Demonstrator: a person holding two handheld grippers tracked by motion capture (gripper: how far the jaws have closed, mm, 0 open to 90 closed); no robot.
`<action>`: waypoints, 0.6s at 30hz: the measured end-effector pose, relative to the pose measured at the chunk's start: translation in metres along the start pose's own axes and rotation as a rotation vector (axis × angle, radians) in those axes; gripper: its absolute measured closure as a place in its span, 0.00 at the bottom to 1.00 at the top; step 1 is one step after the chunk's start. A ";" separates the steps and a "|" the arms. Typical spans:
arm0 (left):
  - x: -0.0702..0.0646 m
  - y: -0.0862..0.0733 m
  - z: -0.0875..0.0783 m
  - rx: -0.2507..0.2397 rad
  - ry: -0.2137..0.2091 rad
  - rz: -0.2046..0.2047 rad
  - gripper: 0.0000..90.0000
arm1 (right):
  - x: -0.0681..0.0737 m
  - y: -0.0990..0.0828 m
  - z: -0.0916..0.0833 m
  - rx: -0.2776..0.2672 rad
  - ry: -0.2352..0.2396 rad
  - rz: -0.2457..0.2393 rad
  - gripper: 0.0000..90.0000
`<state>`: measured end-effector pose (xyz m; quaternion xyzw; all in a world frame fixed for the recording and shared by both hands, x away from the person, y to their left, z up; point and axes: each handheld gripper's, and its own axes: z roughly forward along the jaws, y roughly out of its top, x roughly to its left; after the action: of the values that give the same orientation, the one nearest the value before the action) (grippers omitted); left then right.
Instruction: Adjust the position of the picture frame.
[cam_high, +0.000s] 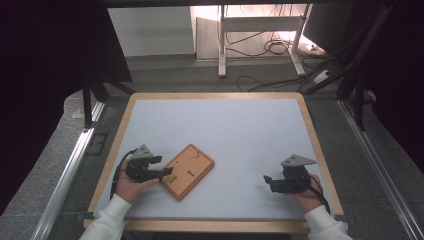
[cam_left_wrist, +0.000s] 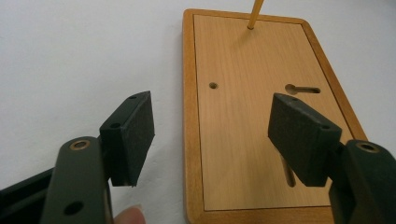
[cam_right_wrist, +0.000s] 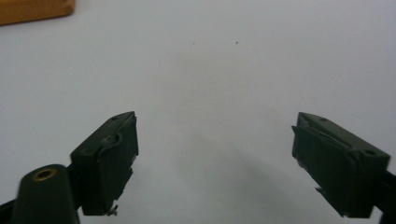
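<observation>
High view first: my left tool (cam_high: 161, 166) sits at the lower left of the frame, jaws spread wide, their tips at the near corner of the wooden board (cam_high: 188, 171), which lies slantwise on the white desk (cam_high: 240, 130) just left of centre. My right tool (cam_high: 270, 181) rests at the lower right, well apart from the board, jaws likewise wide and holding nothing.

Left gripper view: the board (cam_left_wrist: 261, 116) fills the right half of the frame, running from the bottom edge to the top. I see a small round hole (cam_left_wrist: 213, 86) left of its middle, a keyhole slot (cam_left_wrist: 302, 89) to the right of that, and a thin wooden peg (cam_left_wrist: 255, 13) standing at the top. One jaw hangs over bare desk at the lower left, the other over the board's face at the lower right, so the board's long left edge runs between them. Nothing is gripped. To take the board well, I judge I should lower the tool so the pads straddle that raised rim squarely, then close slowly so the board doesn't skate on the smooth top.

Right gripper view: the jaws stand wide over plain desk, with one corner of the board (cam_right_wrist: 32, 10) at the upper left. I would bring this tool closer to steady the far side.
</observation>
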<state>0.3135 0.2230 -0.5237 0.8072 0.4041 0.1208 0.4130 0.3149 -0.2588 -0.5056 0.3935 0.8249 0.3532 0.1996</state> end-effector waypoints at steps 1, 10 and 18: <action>0.000 0.000 0.000 0.002 0.002 0.000 0.34 | 0.000 0.001 0.000 -0.003 0.004 -0.009 0.19; 0.000 -0.004 -0.007 -0.029 0.021 0.013 0.34 | 0.007 0.000 -0.001 -0.010 -0.003 -0.050 0.20; -0.001 -0.003 -0.004 -0.017 0.014 0.034 0.34 | 0.009 -0.002 -0.002 -0.018 -0.002 -0.057 0.20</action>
<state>0.3088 0.2256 -0.5235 0.8095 0.3923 0.1370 0.4149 0.3069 -0.2532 -0.5057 0.3685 0.8323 0.3547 0.2137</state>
